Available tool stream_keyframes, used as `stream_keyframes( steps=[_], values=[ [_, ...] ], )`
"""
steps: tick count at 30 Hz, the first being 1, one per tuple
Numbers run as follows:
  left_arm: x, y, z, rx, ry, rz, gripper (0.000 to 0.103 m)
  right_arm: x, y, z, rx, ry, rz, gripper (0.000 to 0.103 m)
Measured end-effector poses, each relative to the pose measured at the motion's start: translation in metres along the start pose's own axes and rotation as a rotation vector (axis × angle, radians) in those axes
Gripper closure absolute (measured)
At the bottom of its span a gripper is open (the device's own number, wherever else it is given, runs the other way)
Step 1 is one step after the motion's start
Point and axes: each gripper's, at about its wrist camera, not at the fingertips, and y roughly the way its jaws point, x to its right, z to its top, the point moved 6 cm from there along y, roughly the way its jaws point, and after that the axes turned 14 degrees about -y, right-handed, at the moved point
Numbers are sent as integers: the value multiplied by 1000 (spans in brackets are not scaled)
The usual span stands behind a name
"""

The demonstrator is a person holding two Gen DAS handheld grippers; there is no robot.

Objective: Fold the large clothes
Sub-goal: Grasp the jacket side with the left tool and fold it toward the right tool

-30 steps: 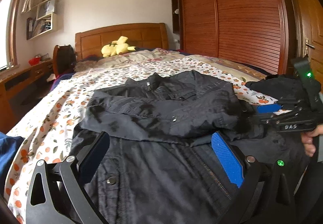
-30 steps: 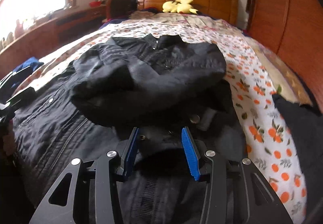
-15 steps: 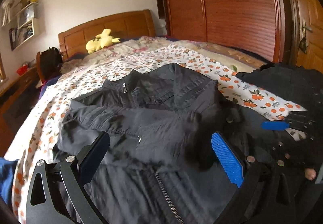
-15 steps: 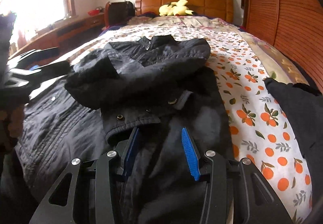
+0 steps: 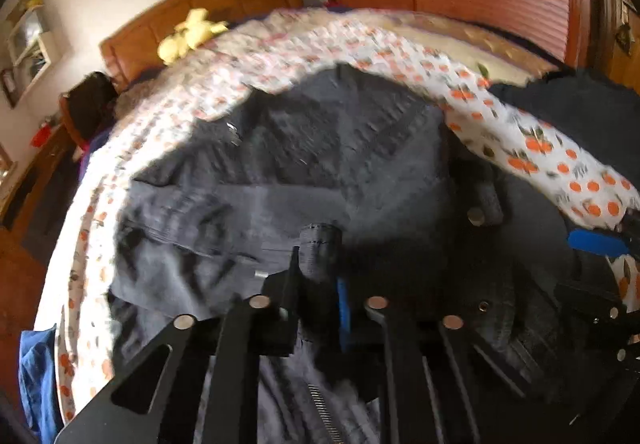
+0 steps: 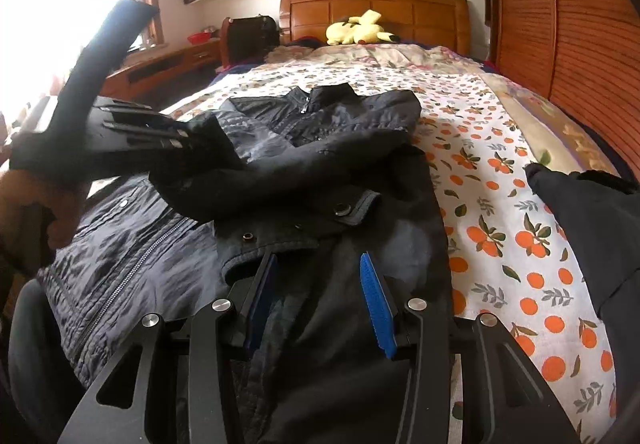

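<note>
Bedroom: I see a bed [image 6: 472,132] with an orange-print sheet, a wooden headboard [image 6: 372,10], a yellow plush toy [image 6: 356,30] against it, and a slatted wardrobe [image 6: 560,12] on the right.
Jacket: my dark jacket [image 6: 320,148] lies spread on the bed, collar toward the headboard, a sleeve folded across its chest, zipper running down on the left.
Left hand-held gripper [image 5: 320,284]: its jaws are closing, and I see a dark fold of sleeve cuff standing up between them; the left wrist view is blurred, so I cannot tell if the pads already press it.
Right hand-held gripper [image 6: 318,300]: jaws partly apart, low over the jacket's lower right side, with dark cloth lying between the blue pads [image 6: 378,304], not pinched.
Other garment: a second dark piece [image 6: 592,228] lies at the bed's right edge.
</note>
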Motion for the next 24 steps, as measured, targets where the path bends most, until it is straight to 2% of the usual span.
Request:
stream_keyframes(
  steps=[4,5,10,13,16,24],
  values=[
    [-32,-40,22,128,-66,24,93,-2,4,5,0,3,10,62],
    [-45,-56,29,181,-80,52,94,-3,6,6,0,1,11,62],
    [-87,-105,49,308,-122,116,95,-10,12,16,9,-13,8,62],
    [-107,-115,46,323,-140,138,95,-10,18,21,8,-9,4,62],
    [-116,-112,31,304,-145,139,95,-9,21,25,11,0,-2,62],
    [-125,-85,-48,191,-185,84,94,-17,34,28,-16,-10,-4,62]
  ],
)
